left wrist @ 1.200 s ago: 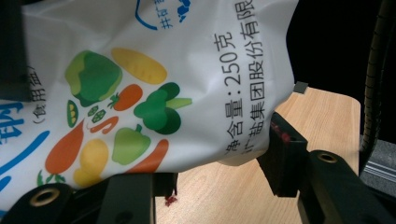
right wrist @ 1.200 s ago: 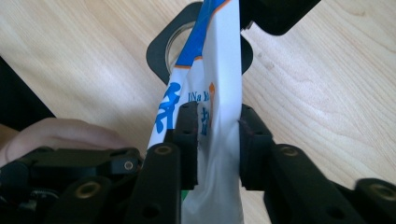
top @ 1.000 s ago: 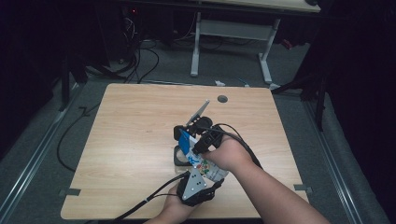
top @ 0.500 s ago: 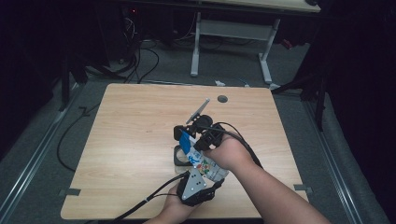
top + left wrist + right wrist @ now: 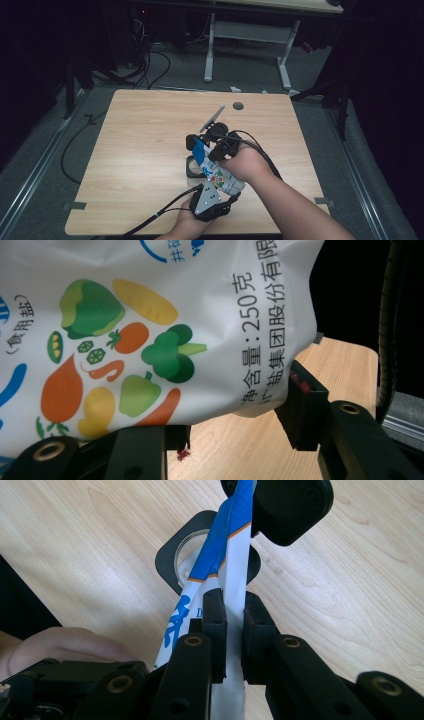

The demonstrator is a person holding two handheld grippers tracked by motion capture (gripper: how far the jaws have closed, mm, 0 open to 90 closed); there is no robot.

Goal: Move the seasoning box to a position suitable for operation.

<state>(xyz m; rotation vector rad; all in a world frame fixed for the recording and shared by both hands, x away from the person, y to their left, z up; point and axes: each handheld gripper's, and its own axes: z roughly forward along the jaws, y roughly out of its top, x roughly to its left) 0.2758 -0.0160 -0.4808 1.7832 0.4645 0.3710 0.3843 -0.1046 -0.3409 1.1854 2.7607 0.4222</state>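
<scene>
Pinching the white bag's (image 5: 231,575) flat top edge, right gripper (image 5: 234,611) just closed; left gripper (image 5: 235,430) seemingly clamping its belly.

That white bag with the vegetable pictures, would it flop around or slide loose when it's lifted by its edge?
Probably floppy: the salt bag bulges and sags around the left tool's grip. Its flat sealed edge looks thin, so pinched by the right tool it may bend. The printed film looks glossy, so it may be slippery.
</scene>
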